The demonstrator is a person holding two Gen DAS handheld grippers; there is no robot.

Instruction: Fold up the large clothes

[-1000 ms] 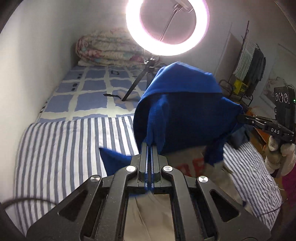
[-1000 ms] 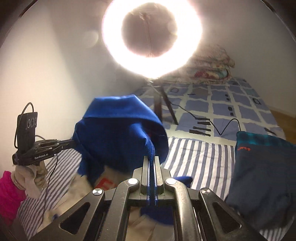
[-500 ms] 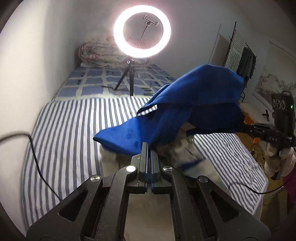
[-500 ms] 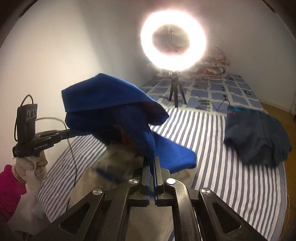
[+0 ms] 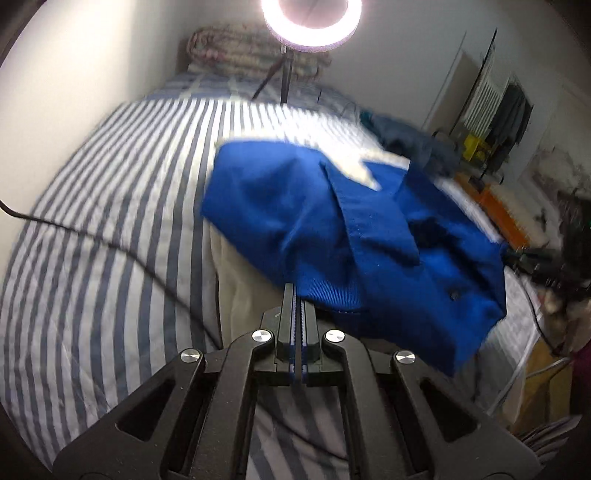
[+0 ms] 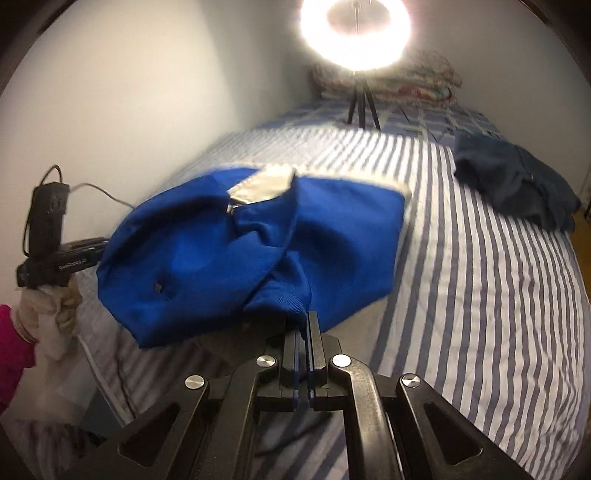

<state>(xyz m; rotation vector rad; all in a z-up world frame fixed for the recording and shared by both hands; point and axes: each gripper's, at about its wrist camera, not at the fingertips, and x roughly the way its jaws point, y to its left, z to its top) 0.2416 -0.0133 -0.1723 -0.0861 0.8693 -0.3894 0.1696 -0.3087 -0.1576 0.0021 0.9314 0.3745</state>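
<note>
A large blue and cream garment (image 5: 332, 221) lies spread over the striped bed (image 5: 110, 206), its blue sleeves folded across the cream body. My left gripper (image 5: 294, 291) is shut on a ribbed blue cuff at the garment's near edge. In the right wrist view the same garment (image 6: 221, 251) fills the middle, and my right gripper (image 6: 306, 317) is shut on the other ribbed blue cuff. The left gripper (image 6: 99, 242) shows there at the garment's left edge, held by a gloved hand (image 6: 48, 314). The picture is blurred by motion.
A lit ring light on a tripod (image 6: 356, 33) stands on the bed's far end, before a rolled quilt (image 6: 391, 83). A dark folded garment (image 6: 517, 184) lies at the right of the bed. A cable (image 5: 110, 247) crosses the sheet. A wall runs along the left side.
Both grippers have pulled back toward the near end of the bed and sunk, bringing the raised blue sleeves down onto the garment, which now lies flatter on the sheet.
</note>
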